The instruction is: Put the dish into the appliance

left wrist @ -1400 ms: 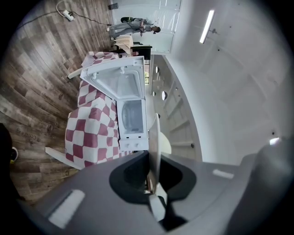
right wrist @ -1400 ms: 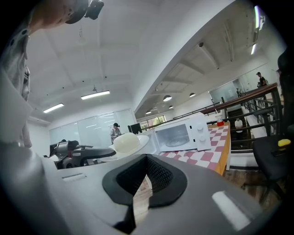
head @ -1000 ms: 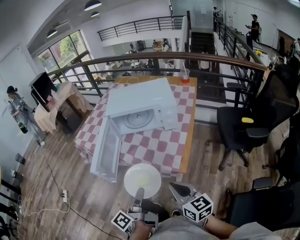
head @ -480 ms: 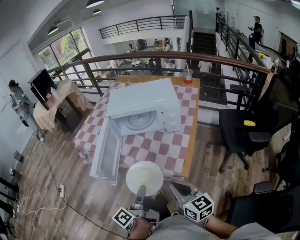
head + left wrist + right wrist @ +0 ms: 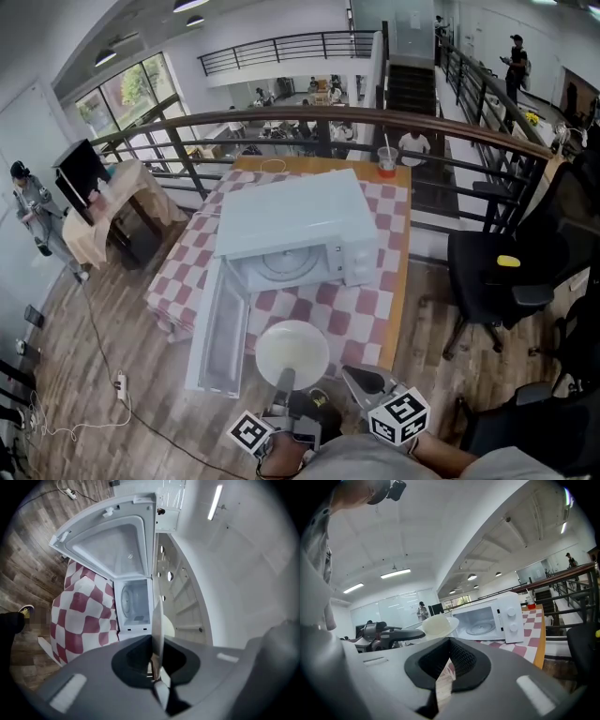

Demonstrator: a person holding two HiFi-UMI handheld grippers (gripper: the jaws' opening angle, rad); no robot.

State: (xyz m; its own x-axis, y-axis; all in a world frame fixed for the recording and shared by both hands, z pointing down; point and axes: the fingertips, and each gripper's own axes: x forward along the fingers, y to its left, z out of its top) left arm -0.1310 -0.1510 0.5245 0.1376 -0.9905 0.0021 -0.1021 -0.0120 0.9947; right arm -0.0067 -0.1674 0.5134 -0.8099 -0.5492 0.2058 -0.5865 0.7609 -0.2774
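A white dish (image 5: 292, 354) hangs level in front of the table's near edge, with my left gripper (image 5: 284, 380) shut on its near rim. In the left gripper view the dish (image 5: 158, 620) shows edge-on between the jaws. The white microwave (image 5: 300, 225) stands on the checked tablecloth (image 5: 323, 309), its door (image 5: 217, 323) swung open to the left. Its cavity with the glass turntable (image 5: 135, 599) faces me. My right gripper (image 5: 367, 382) hangs beside the dish on the right, shut and holding nothing. The right gripper view shows the dish (image 5: 437, 625) and the microwave (image 5: 487, 618).
A cup with a straw (image 5: 387, 161) stands at the table's far right corner. Black office chairs (image 5: 511, 272) sit to the right, and a railing (image 5: 375, 117) runs behind the table. A cable and power strip (image 5: 120, 384) lie on the wood floor at left.
The table and microwave have come closer in the head view. The dish, still gripped, has moved a little forward toward the table's edge. The right gripper keeps its place beside it.
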